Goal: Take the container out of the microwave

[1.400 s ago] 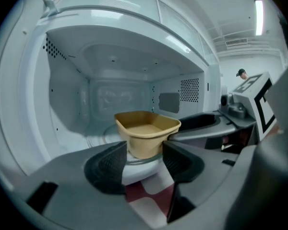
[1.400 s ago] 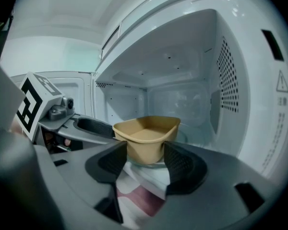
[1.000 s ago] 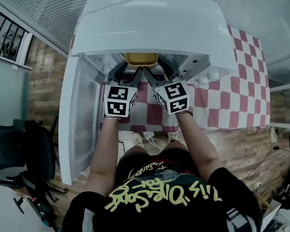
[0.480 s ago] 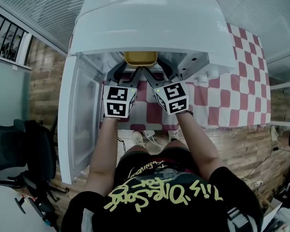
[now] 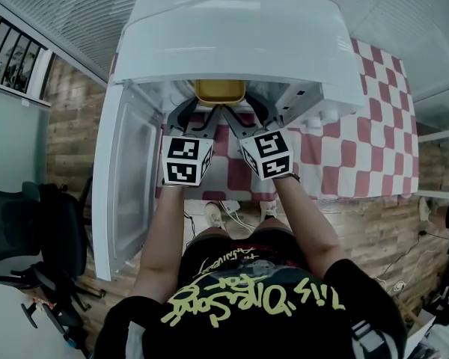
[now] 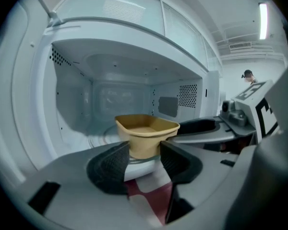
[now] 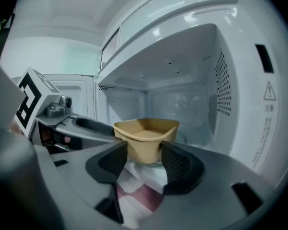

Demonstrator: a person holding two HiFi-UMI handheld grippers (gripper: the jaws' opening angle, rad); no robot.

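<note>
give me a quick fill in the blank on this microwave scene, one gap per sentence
1. The door of the microwave stands ____.
2. The tan container sits ____ the microwave.
3. The jaws of the left gripper and the right gripper stand ____.
4. The checked tablecloth is red and ____.
Missing words: open; inside; apart; white.
</note>
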